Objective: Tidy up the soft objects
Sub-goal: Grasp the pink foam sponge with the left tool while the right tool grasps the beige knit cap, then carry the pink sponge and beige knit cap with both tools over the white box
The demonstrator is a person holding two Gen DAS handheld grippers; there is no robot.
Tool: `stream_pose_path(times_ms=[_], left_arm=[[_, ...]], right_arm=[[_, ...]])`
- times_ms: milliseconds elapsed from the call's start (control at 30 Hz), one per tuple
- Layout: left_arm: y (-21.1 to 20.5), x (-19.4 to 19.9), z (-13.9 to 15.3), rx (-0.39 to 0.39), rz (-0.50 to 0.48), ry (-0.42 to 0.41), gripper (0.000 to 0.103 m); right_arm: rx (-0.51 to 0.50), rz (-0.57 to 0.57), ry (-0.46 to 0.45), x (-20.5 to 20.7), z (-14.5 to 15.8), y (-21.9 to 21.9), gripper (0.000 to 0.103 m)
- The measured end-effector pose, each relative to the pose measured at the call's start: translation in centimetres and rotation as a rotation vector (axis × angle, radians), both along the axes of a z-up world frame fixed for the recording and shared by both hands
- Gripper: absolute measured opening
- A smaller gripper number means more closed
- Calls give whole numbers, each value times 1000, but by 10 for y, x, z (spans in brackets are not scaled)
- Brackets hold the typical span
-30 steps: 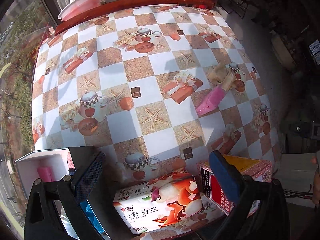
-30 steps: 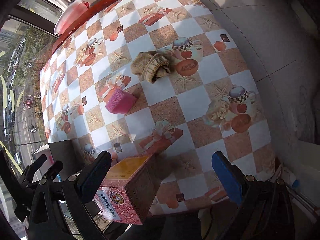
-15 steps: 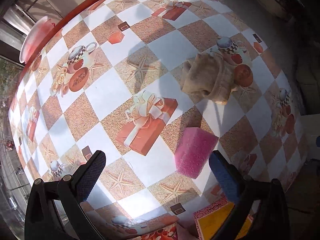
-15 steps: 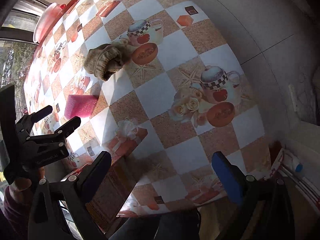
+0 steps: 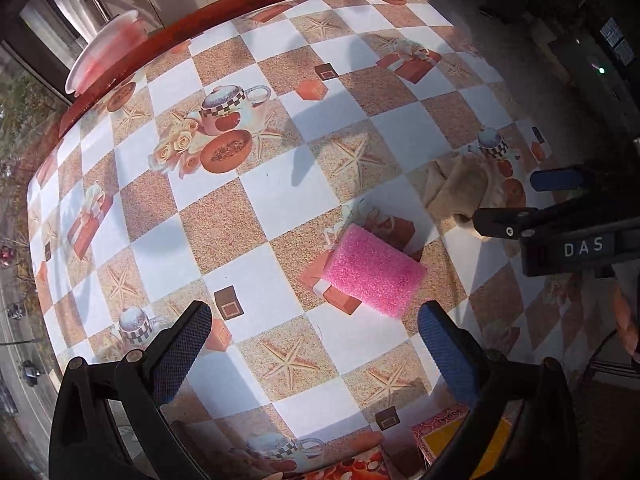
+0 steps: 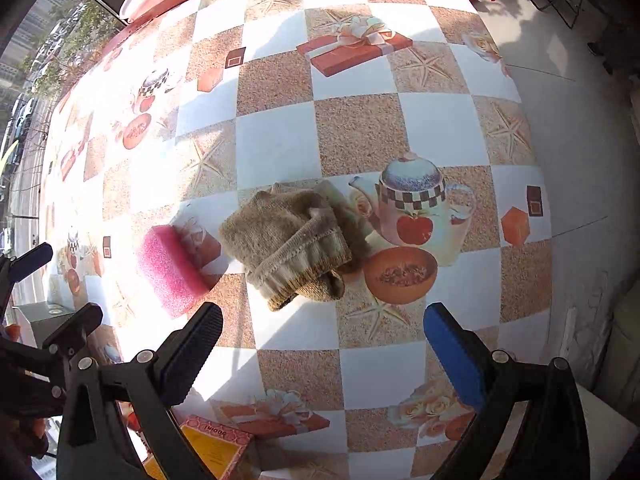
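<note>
The left gripper (image 5: 314,334) hangs over the near part of the table, its two fingers spread wide with nothing between them. Just ahead of it, at about one o'clock in the left wrist view, the pink sponge (image 5: 374,270) lies flat on the checkered tablecloth (image 5: 276,196), covering part of a printed gift box. Farther out at two o'clock sits the crumpled beige knitted cloth (image 5: 456,192).

The right gripper (image 6: 322,332) is likewise spread wide and empty, held above the cloth-covered table. Straight ahead at twelve o'clock in its own view the beige knitted cloth (image 6: 292,246) lies bunched up, touching nothing but the tablecloth (image 6: 356,136). The pink sponge (image 6: 170,270) rests at ten o'clock, just beside the cloth but apart from it. At seven o'clock, near the table's close edge, a yellow and red patterned box (image 6: 218,446) shows partly. A red-and-white bowl (image 5: 104,50) stands beyond the far rim at eleven o'clock.
</note>
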State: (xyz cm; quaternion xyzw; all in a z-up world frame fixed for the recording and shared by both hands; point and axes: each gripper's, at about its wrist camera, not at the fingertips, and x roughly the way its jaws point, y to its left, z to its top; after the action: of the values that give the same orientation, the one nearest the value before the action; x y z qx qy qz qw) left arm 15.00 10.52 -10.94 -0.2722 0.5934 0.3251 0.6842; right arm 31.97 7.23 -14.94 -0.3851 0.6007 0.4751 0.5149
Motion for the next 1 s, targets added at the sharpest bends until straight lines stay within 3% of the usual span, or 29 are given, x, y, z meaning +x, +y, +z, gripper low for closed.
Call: stream_pose_path(times_ms=[133,167,200,233,267,300,367,567,667,733,800,867,1000], left_arm=[[-8,15,-13,7,-83,36,103],[-11,19,-16,20,-115,46,103],[-13,23,-17,27,-142,50,103],[-14,28,-19,31,-170,51,103],[-15,34,-22,32,-192,50,103],[-16,41,-25,31,-218,49,103],[-17,54,-33,29,-265,53,103],[-22,74,-65,-13,-390,96,103],[-17,73,-82,-74,-363,138,103],[-13,71,-83,-102,-326,116,101],[-12,70,-81,-85,-307,118,96],[-12,69,-70,-68,-290,74,74],[-16,62,-51,-16,-240,50,74]], right_arm=[[-44,102,-28,-18,-34,19,98],[-62,108,-37,-18,-39,18,85],[-35,118,-78,-17,-35,15,80],[-20,128,-92,-15,-32,11,63],[-12,128,-86,-10,-29,7,40],[-19,108,-60,-1,-27,2,33],[-22,39,9,19,-22,-9,33],[-18,-80,89,55,2,-56,33],[-10,-114,123,55,13,-77,33],[-4,-133,148,52,22,-89,33],[3,-144,161,48,30,-101,34],[12,-148,165,43,39,-111,34],[29,-162,161,37,58,-125,34]])
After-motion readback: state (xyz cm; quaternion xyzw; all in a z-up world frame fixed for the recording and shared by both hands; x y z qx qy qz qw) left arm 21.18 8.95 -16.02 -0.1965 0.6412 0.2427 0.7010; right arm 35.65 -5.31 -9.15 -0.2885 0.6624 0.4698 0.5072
